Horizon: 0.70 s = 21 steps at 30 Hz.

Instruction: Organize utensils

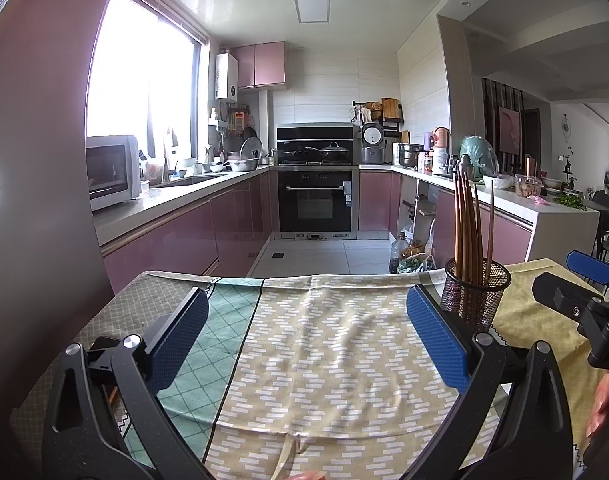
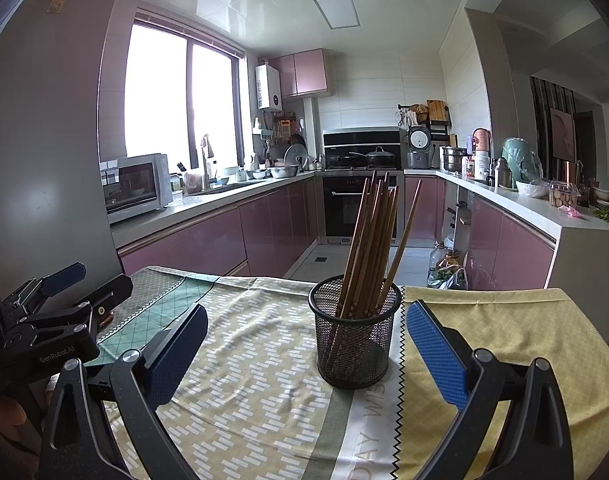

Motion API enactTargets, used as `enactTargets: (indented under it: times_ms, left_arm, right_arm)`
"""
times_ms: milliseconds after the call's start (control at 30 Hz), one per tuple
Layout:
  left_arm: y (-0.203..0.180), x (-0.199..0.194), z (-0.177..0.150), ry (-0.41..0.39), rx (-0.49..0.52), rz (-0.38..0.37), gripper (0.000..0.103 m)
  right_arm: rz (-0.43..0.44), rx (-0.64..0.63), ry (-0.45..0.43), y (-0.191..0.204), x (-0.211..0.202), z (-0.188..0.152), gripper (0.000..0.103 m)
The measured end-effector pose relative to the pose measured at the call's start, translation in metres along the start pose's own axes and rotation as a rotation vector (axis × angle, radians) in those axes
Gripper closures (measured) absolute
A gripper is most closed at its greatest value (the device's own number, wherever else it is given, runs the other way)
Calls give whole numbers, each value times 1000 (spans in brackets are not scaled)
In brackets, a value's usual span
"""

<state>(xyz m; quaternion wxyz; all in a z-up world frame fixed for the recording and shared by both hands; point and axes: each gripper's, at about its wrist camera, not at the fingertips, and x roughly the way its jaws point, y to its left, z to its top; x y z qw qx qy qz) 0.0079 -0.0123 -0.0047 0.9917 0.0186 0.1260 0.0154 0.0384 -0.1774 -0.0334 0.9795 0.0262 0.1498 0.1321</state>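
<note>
1. Your right claw (image 2: 306, 344) is spread wide and empty, with the mesh cup (image 2: 354, 332) dead ahead between its fingers, standing on the tablecloth (image 2: 244, 400).
2. Chopsticks (image 2: 374, 240) stand nearly upright in it, leaning slightly right.
3. Your left claw (image 1: 306, 340), also spread empty, sits farther off; the cup is to its right.

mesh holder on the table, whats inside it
The black mesh holder holds a bundle of brown wooden chopsticks, standing tips down and leaning. Through the mesh their lower ends show dimly; the holder's floor, and anything small lying there, is hidden.
</note>
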Motion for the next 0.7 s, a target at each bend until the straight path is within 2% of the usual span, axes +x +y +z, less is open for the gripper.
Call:
enactTargets:
  times_ms: [400, 500, 633, 700]
  left_arm:
    - [-8, -1, -9, 15, -1, 13, 5]
    - [-11, 1, -14, 45, -6, 16, 5]
    - [-6, 11, -16, 100, -20, 29, 5]
    - [2, 19, -19, 145, -29, 35, 5]
  right_arm:
    - [-3, 11, 18, -2, 3, -3, 6]
    - [-19, 3, 34, -5, 7, -5, 6]
    - [-57, 30, 123, -34, 21, -10, 6]
    - [-128, 35, 202, -59, 35, -15, 6]
